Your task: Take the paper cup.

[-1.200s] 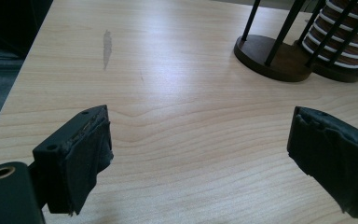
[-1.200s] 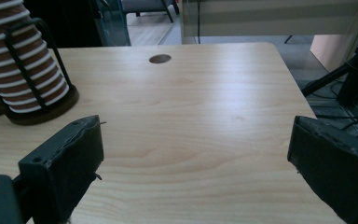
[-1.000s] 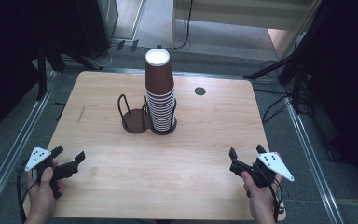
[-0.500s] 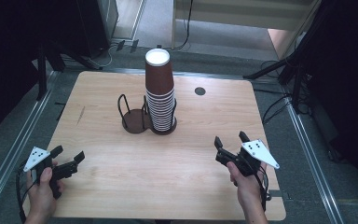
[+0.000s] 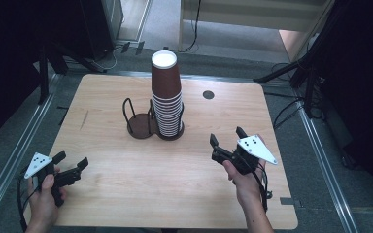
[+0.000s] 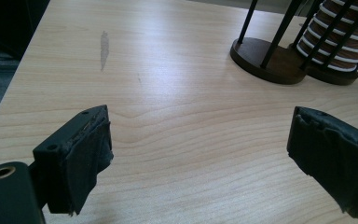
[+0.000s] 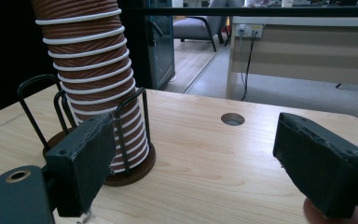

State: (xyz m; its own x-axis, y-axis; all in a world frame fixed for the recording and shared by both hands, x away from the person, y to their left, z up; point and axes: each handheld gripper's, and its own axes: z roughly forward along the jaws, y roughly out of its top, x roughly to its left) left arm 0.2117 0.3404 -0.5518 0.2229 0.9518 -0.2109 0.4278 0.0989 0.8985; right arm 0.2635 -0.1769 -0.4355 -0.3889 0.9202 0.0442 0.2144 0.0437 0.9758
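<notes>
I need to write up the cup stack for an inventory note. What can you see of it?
The stack of paper cups is a tall column of brown ribbed cups with white rolled rims, nested mouth down, so the top cup shows its white base. It stands in the right well of a dark double wire cup holder, whose upright black wires surround its lower cups, near the middle of the wooden table. It leans slightly. Neither hand-held gripper touches it.

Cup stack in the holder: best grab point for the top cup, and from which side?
Grip the top cup by its ribbed wall, above the stack and the holder's wire posts. The open right gripper is nearest; come level from the right.
</notes>
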